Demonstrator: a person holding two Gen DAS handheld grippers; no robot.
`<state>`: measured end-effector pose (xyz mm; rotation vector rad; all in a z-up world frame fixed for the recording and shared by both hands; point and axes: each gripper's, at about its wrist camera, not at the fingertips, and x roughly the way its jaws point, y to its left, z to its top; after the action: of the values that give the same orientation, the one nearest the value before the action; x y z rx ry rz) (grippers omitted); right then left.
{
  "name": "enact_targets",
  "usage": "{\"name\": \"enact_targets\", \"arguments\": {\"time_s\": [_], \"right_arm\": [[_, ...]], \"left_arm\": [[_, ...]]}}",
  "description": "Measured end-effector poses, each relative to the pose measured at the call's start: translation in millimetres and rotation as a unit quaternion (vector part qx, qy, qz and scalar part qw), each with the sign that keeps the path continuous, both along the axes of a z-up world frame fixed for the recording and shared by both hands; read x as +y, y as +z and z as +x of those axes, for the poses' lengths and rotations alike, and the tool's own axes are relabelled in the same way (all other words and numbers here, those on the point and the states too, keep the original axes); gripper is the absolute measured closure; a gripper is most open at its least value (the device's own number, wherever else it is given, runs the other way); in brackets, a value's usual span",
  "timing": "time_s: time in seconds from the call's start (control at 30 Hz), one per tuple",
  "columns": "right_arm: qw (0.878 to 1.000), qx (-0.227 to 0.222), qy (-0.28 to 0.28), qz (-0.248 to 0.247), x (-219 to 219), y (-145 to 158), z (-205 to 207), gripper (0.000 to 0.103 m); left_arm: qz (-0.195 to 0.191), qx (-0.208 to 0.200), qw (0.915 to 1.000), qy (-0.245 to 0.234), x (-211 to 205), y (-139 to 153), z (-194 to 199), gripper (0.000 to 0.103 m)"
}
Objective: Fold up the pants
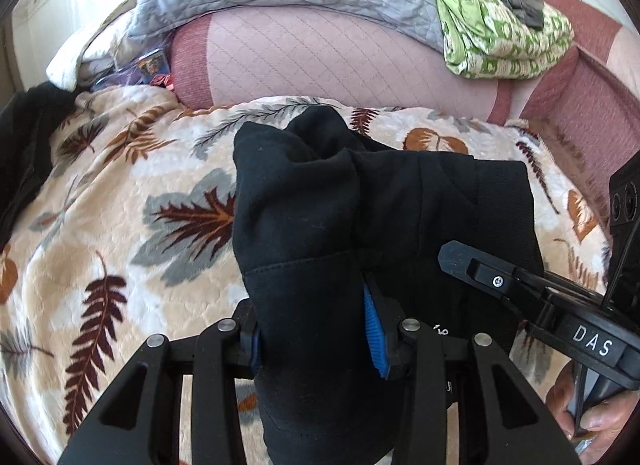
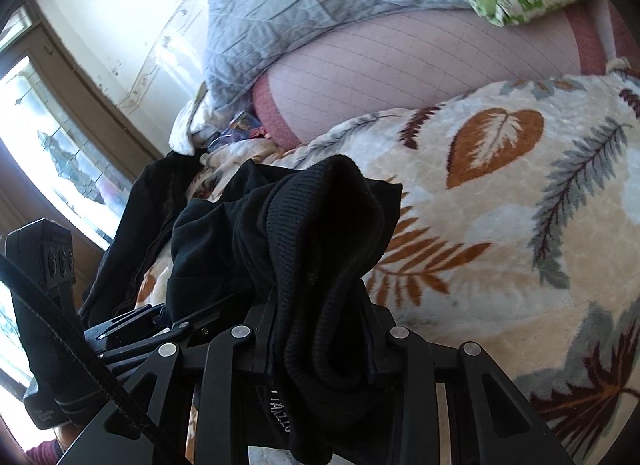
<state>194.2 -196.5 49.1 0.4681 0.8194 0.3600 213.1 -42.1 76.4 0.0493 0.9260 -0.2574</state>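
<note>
Black pants hang bunched above the leaf-print fleece blanket, lifted clear, likely so the cloth can be carried over and laid down as a fold. The fabric drapes forward over both tools, hiding most of each jaw. The left gripper is clenched on a hemmed stretch of the pants, cloth packed between its blue pads. The right gripper, just beside it, pinches the ribbed cuff, which spills down between its fingers.
</note>
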Motion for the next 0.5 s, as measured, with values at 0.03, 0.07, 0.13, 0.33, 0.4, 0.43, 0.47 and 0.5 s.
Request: {"name": "enact_targets", "arguments": {"time_s": [0.03, 0.07, 0.13, 0.33, 0.4, 0.43, 0.47, 0.5], "right_arm": [[1.0, 0.002, -0.002, 0.001, -1.9, -1.6, 0.8, 0.069], [1.0, 0.0, -0.001, 0.0, -3.1, -2.7, 2.3, 0.069], [1.0, 0.001, -0.005, 0.003, -6.7, -4.6, 4.1, 0.069], [1.0, -0.001, -0.012, 0.009, -14.5, -4.8, 3.9, 0.069], [1.0, -0.002, -0.014, 0.009, -16.9, -4.5, 3.7, 0.069], [1.0, -0.002, -0.016, 0.01, -18.2, -4.7, 4.0, 0.069], [1.0, -0.001, -0.018, 0.011, -20.2, -5.3, 4.4, 0.069], [1.0, 0.0, -0.02, 0.013, -22.1, -6.3, 4.9, 0.069]], "left_arm": [[0.006, 0.0, 1.0, -0.002, -3.3, -0.6, 2.1, 0.064], [0.011, 0.0, 0.9999, -0.005, -6.1, -1.0, 4.3, 0.064], [0.016, 0.001, 0.9998, -0.007, -9.1, -1.3, 7.6, 0.064], [0.034, -0.007, 0.9993, -0.015, -20.9, -0.4, 10.1, 0.064], [0.041, -0.011, 0.9989, -0.02, -25.8, -0.1, 11.2, 0.064], [0.043, -0.011, 0.9988, -0.021, -27.6, -0.3, 11.9, 0.064], [0.045, -0.011, 0.9987, -0.022, -29.1, -0.6, 12.8, 0.064], [0.046, -0.01, 0.9986, -0.023, -30.8, -1.2, 13.8, 0.064]]}}
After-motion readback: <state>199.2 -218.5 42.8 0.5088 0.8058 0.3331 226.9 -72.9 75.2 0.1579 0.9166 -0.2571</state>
